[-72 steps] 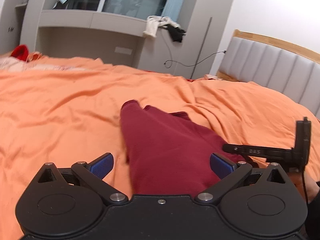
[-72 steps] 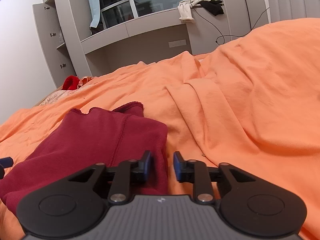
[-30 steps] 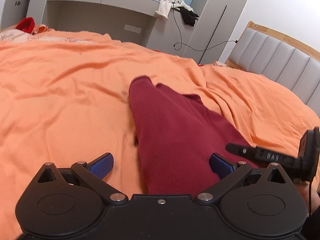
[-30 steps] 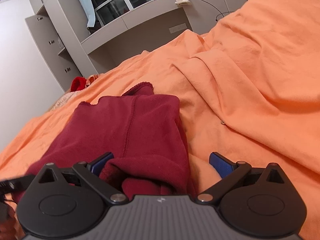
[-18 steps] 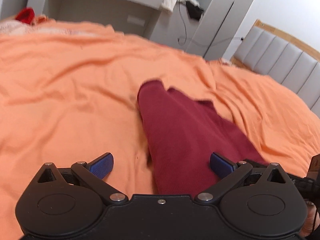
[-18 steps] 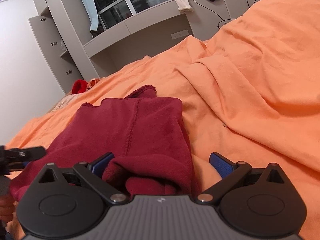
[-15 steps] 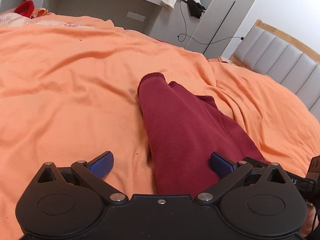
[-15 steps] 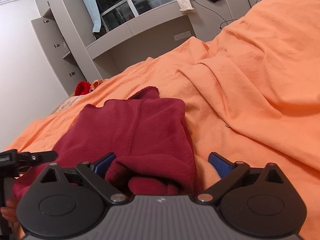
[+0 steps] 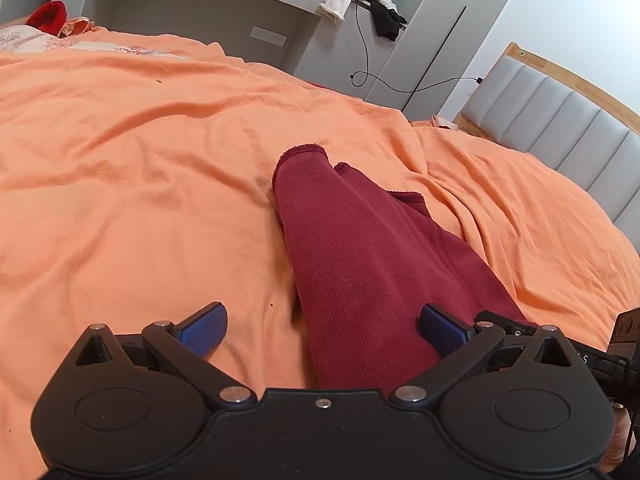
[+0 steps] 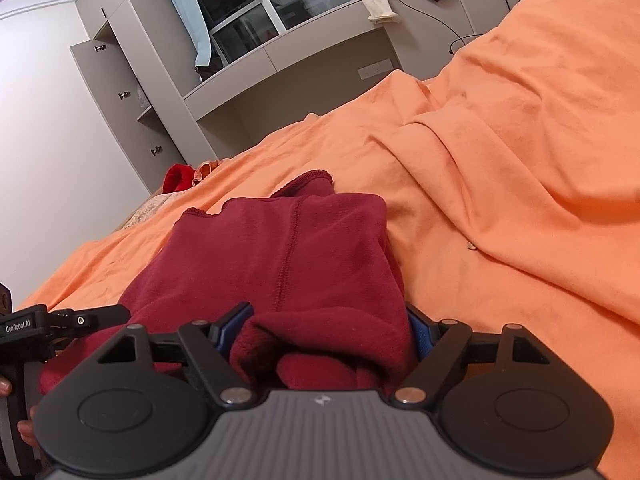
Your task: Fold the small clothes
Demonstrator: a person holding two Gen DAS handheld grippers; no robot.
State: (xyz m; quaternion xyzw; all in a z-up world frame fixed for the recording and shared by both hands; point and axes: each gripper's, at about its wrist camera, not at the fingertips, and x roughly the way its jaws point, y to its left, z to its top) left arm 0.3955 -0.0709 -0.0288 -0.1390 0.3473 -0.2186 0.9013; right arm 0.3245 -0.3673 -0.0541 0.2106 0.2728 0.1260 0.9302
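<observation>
Your right gripper [image 10: 326, 334] is closing; a second ago it stood spread wide, and now the bunched near end of the maroon garment [image 10: 280, 256] fills the gap, its pads not yet pinching; that reads as the grab for the next fold; your left gripper [image 9: 320, 330] stays spread, nothing pinched, the garment running toward one o'clock across the orange bedsheet [image 9: 140, 200].
</observation>
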